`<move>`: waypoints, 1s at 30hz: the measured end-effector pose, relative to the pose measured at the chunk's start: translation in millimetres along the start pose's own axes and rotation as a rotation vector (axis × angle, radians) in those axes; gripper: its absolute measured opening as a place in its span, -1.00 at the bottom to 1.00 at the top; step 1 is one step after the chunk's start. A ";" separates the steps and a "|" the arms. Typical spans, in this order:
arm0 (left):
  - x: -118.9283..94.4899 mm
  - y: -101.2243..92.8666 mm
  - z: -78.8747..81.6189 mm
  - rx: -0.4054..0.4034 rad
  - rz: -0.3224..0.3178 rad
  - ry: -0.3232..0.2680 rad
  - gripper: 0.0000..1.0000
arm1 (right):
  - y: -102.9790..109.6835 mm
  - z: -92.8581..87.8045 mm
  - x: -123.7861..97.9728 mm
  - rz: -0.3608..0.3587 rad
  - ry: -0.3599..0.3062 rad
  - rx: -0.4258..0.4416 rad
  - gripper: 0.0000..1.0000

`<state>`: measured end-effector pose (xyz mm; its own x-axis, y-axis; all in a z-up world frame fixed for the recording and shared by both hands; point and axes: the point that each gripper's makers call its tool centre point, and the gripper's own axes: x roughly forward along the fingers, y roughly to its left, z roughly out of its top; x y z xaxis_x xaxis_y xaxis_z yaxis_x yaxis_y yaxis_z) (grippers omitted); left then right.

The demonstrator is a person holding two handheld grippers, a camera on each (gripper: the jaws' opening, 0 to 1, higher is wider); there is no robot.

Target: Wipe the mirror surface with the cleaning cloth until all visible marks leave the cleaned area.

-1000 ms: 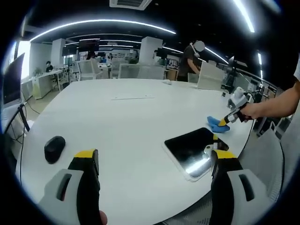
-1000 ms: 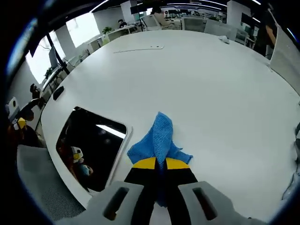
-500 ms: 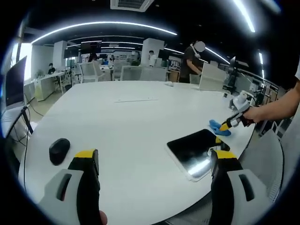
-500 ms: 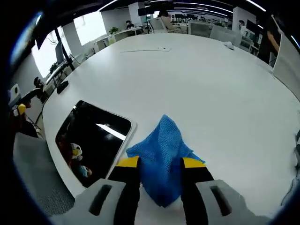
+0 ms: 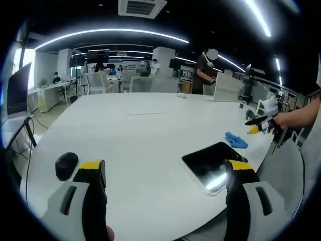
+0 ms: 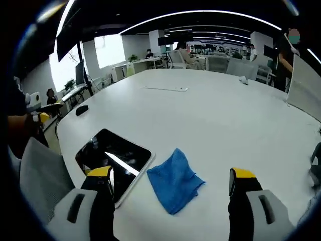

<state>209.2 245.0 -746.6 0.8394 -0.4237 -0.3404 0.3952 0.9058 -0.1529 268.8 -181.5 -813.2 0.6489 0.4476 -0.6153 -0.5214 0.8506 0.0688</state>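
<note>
In the right gripper view, the right gripper (image 6: 170, 182) has its jaws wide apart and holds nothing, and the blue cleaning cloth (image 6: 174, 181) lies crumpled on the white tabletop (image 6: 210, 115) between them, just beside the right edge of the mirror (image 6: 114, 156). The mirror lies flat near the tabletop edge, dark with a bright light streak on it. In the left gripper view, the left gripper (image 5: 165, 173) is also wide apart and empty, above the tabletop with a black computer mouse (image 5: 66, 165) near its left jaw.
</note>
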 end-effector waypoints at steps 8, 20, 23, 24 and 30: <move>2.6 0.9 2.7 0.011 -0.048 0.030 0.98 | -7.7 -33.4 -43.9 -0.011 0.042 -0.065 0.97; 10.1 -5.8 22.5 0.133 -0.102 0.012 0.97 | -24.6 -28.6 -49.9 -0.023 0.018 -0.025 0.97; 4.9 -3.3 27.7 0.125 -0.076 -0.007 0.96 | -20.0 -34.2 -49.2 0.011 0.018 -0.027 0.97; 2.0 -2.3 27.0 0.115 -0.074 -0.003 0.98 | -19.3 -35.7 -49.4 0.016 0.018 -0.028 0.97; -3.7 8.4 6.5 0.095 -0.044 0.093 0.98 | -17.7 -38.0 -57.2 0.010 0.011 -0.012 0.97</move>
<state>211.8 254.1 -740.6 0.7838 -0.4568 -0.4207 0.4685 0.8796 -0.0823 219.8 -232.7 -809.2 0.6372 0.4530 -0.6235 -0.5344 0.8427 0.0662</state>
